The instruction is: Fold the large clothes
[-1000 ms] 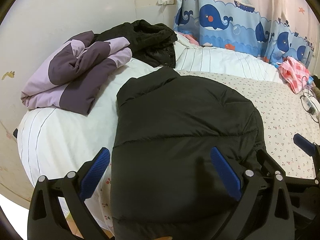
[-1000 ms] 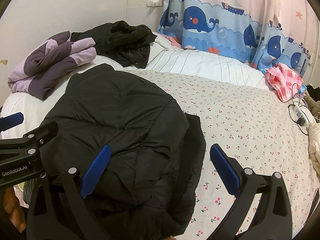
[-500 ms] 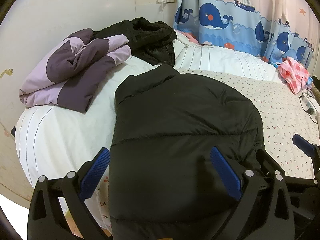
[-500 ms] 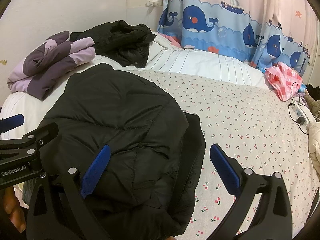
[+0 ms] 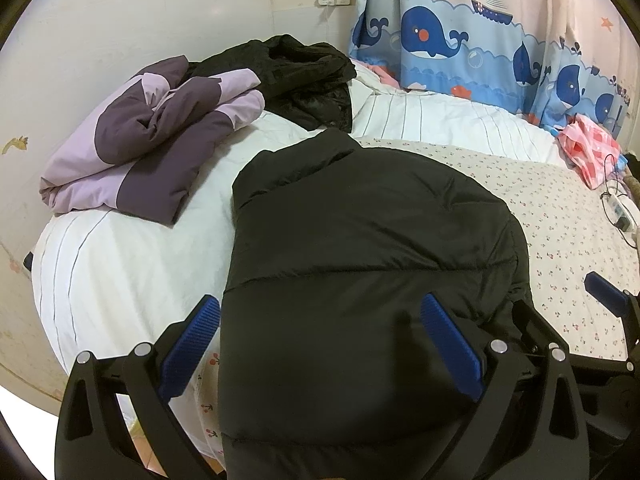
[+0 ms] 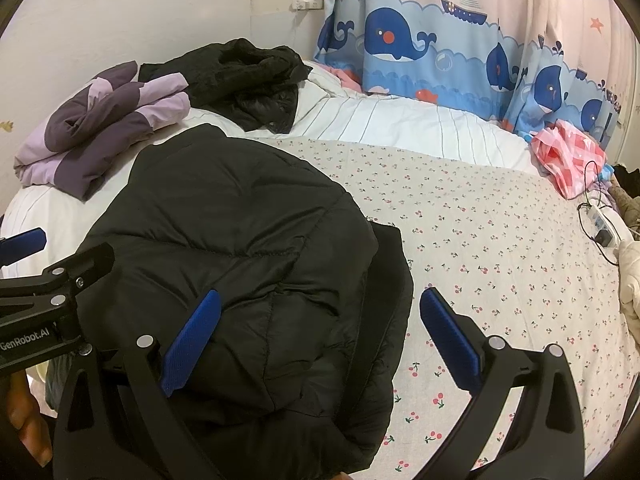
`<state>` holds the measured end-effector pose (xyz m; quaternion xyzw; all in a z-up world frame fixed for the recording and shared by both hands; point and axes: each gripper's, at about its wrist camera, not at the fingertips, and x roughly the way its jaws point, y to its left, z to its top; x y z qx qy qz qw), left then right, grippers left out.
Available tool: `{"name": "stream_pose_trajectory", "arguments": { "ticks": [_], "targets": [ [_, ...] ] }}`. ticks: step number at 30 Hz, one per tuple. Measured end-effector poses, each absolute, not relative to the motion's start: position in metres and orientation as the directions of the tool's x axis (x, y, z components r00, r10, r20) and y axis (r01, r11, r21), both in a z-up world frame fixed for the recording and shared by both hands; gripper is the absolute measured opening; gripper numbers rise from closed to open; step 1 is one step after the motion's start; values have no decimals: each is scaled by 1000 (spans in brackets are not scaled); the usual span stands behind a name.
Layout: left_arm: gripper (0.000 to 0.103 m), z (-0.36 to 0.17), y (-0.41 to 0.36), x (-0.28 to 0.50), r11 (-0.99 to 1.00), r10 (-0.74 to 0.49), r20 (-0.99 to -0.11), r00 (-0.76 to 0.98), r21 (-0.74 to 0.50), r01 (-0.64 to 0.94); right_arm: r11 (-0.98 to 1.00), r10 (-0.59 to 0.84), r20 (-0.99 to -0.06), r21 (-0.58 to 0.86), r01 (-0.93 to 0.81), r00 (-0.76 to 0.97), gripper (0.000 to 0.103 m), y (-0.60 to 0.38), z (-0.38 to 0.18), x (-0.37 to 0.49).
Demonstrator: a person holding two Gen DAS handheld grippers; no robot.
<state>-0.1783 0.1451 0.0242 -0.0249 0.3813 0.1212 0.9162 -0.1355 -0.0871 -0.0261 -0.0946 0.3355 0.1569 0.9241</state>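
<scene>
A black puffer jacket [image 5: 360,260] lies folded on the bed, collar pointing away from me; the right wrist view shows the same puffer jacket [image 6: 240,248] with a sleeve edge tucked along its right side. My left gripper [image 5: 320,320] hangs open just above the jacket's near part, its blue pads spread wide. My right gripper [image 6: 320,316] is open too, over the jacket's lower right edge. Neither holds any cloth. The left gripper's body [image 6: 44,304] shows at the left of the right wrist view.
A folded purple and lilac jacket [image 5: 152,148] and a crumpled black garment [image 5: 308,80] lie at the head of the bed. A pink checked cloth [image 6: 572,156], a power strip with cable [image 6: 604,228] and whale curtains [image 6: 440,52] are at the right. The flowered sheet [image 6: 500,260] stretches to the right.
Both grippers stay open and almost still; the view has drifted very slightly. The jacket has not moved.
</scene>
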Motion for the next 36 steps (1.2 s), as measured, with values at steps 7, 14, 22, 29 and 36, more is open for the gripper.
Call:
{"name": "stream_pose_trajectory", "arguments": {
  "ticks": [7,14,22,29,36],
  "targets": [
    [96,25,148,-176,971,192,-708,680,38,-234,933,227,-649,-68,-353,726,96,-88,-27,-135],
    [96,25,153,-174,971,178,-720,670,19,-238,933,227,-649,-68,-353,726,96,-88,-26,-136],
    [96,27,149,-174,964,227,-709,668,66,-258,933,227,-649,-68,-353,726,96,-88,-26,-136],
    [96,28,147,-173,961,243,-706,665,84,-262,933,228,-649,-69,-354,726,96,-89,-26,-136],
    [96,27,147,-173,963,237,-709,664,79,-259,933,227,-649,-69,-353,726,96,-88,-26,-136]
  ]
}}
